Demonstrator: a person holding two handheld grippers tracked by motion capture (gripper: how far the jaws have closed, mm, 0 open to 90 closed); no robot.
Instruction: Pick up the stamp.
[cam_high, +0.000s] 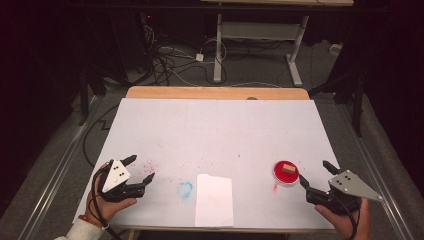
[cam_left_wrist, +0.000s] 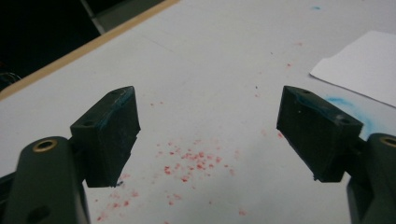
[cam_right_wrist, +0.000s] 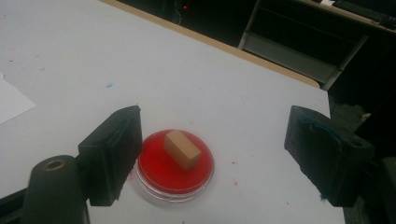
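Right tongs (cam_right_wrist: 212, 158), jaws spread wide and empty near the surface's (cam_high: 215, 130) front right corner, sit just beside the wooden block (cam_right_wrist: 181, 149) lying in the red dish (cam_right_wrist: 175, 168), far nearer it than the open, empty left tongs (cam_high: 140, 168) at the front left.

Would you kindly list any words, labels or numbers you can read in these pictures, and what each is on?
There are none to read. The paper sheet looks blank, and the red dish and wooden block carry no markings. The red specks and blue smudge on the table cover are stains, not writing.
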